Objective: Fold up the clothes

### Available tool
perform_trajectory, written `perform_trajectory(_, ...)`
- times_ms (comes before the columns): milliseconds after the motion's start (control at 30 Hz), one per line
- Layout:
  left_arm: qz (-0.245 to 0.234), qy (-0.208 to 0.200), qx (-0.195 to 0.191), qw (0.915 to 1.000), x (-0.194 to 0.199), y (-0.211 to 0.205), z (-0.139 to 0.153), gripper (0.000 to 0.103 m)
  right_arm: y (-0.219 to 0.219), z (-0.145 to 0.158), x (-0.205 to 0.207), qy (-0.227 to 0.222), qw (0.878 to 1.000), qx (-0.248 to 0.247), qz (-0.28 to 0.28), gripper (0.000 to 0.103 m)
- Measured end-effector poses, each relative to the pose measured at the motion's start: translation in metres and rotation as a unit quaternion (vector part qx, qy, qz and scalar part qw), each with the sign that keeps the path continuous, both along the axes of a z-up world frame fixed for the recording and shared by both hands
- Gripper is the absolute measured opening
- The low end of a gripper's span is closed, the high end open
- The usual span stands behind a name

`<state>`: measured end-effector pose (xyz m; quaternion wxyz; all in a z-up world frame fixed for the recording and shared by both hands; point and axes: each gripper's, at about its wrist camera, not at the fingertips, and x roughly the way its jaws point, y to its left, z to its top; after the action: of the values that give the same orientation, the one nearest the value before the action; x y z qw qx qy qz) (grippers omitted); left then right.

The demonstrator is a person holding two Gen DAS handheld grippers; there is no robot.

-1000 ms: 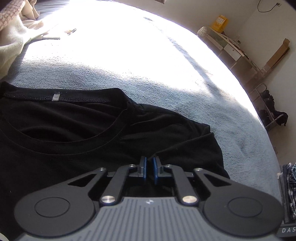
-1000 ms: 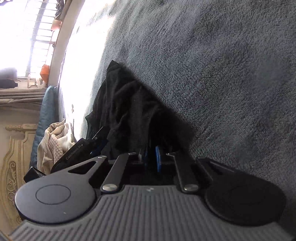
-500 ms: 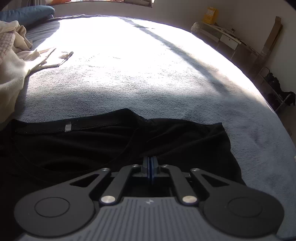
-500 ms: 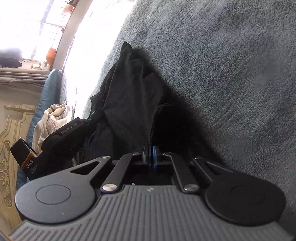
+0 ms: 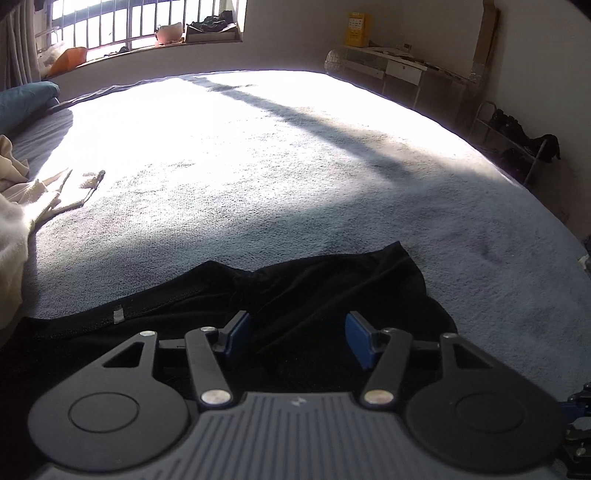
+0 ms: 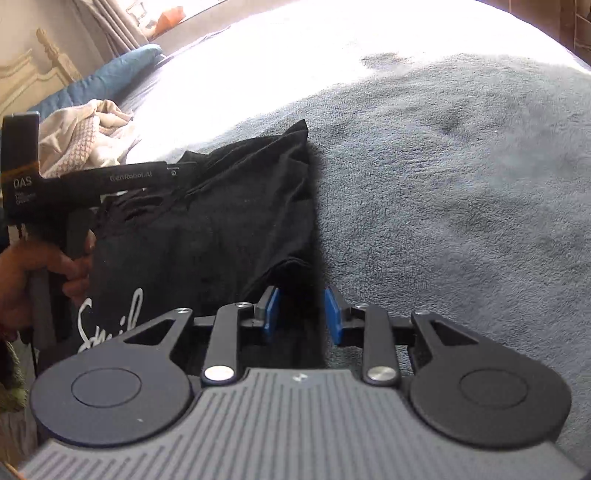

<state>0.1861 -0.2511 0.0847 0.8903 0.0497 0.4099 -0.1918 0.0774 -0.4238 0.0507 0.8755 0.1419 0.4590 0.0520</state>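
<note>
**Both grippers letting go of black T-shirt on bed**

Black cotton T-shirt lies on the grey-blue fleece bed cover, at the near edge of the bed in both wrist views. Neckline w/ small grey tag faces up in left wrist view; sleeve folded over the body, cloth bunched into soft ridges. White script lettering visible on shirt front in right wrist view.

Left gripper: jaws opening, blue pads well apart. Shirt fabric lies under and between them, pads not pressing on it. Released.

Right gripper: jaws opening, narrower gap than left. Blue pads straddle the shirt's right edge where it meets the bed cover; no pinch seen. Released.

Right wrist view also shows the left gripper's black body from the side, marked "DAS", above the shirt, w/ a person's hand around its handle.

Surroundings: cream and pink knitted clothes heaped at far left of bed, blue pillow behind them. Strong sun patch across far half of bed. Barred window, pale low cabinet along the far wall.
</note>
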Motion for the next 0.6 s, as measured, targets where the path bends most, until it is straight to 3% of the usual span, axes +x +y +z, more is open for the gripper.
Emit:
perform_trajectory(100,-0.005,0.0,0.032,0.9995,0.0,-0.008,-0.017,0.058,0.004,-0.013,0.005,-0.018,0.999,-0.023,0.016,0.025)
perform_trajectory(167,0.007,0.003,0.04,0.9992,0.003,-0.005,-0.026,0.057,0.006,-0.021,0.008,-0.03,0.999,-0.036,0.023,0.018)
perform_trajectory(233,0.015,0.011,0.024,0.9995,0.007,0.001,-0.029,0.056,-0.003,-0.024,0.004,-0.036,0.999,-0.023,-0.013,0.005)
perform_trajectory(300,0.011,0.015,0.027,0.9995,0.01,0.001,-0.026,0.055,-0.015,-0.028,-0.002,-0.035,0.998,0.007,-0.053,0.004)
perform_trajectory(367,0.006,0.019,0.032,0.9993,0.012,-0.001,-0.019,0.055,-0.015,-0.029,-0.007,-0.039,0.997,0.007,-0.06,0.004)
perform_trajectory(500,-0.001,0.005,-0.016,0.9999,0.021,-0.007,0.007,0.06,-0.012,-0.03,-0.006,-0.042,0.997,0.004,-0.065,0.004)
perform_trajectory(600,0.0,0.027,-0.073,0.9969,0.04,-0.019,0.009,0.06,-0.01,-0.03,-0.006,-0.045,0.997,-0.002,-0.06,0.004)
